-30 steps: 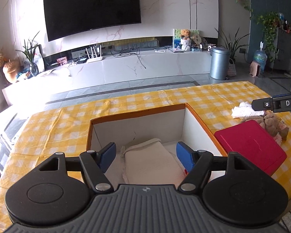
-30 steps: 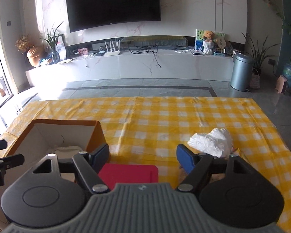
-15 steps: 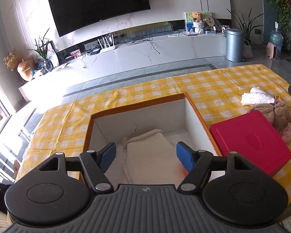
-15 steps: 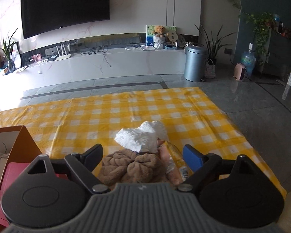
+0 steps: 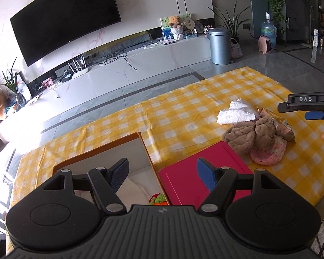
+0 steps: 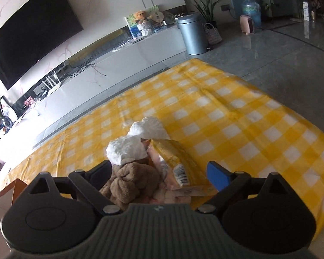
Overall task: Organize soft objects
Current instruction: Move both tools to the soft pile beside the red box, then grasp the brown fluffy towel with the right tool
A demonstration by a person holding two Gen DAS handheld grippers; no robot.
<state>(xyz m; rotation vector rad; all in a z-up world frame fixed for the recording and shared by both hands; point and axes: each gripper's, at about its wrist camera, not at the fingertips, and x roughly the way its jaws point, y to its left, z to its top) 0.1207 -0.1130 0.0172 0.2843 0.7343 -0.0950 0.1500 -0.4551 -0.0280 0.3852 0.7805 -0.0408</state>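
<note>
While the right claw (image 6: 157, 173) gapes, the brown plush (image 6: 131, 181) lies between its fingers, untouched.

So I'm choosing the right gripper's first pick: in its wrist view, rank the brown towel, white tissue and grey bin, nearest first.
1. brown towel, between the open right gripper's fingers, left side.
2. white tissue, just beyond it.
3. grey bin, on the floor past the table.

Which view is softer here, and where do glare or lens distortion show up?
Right wrist view: slight motion blur across the checked tablecloth and brown plush. Left wrist view: sharper, with blown-out daylight on the floor at left. Both: fisheye bends the TV and the room's edges.
</note>
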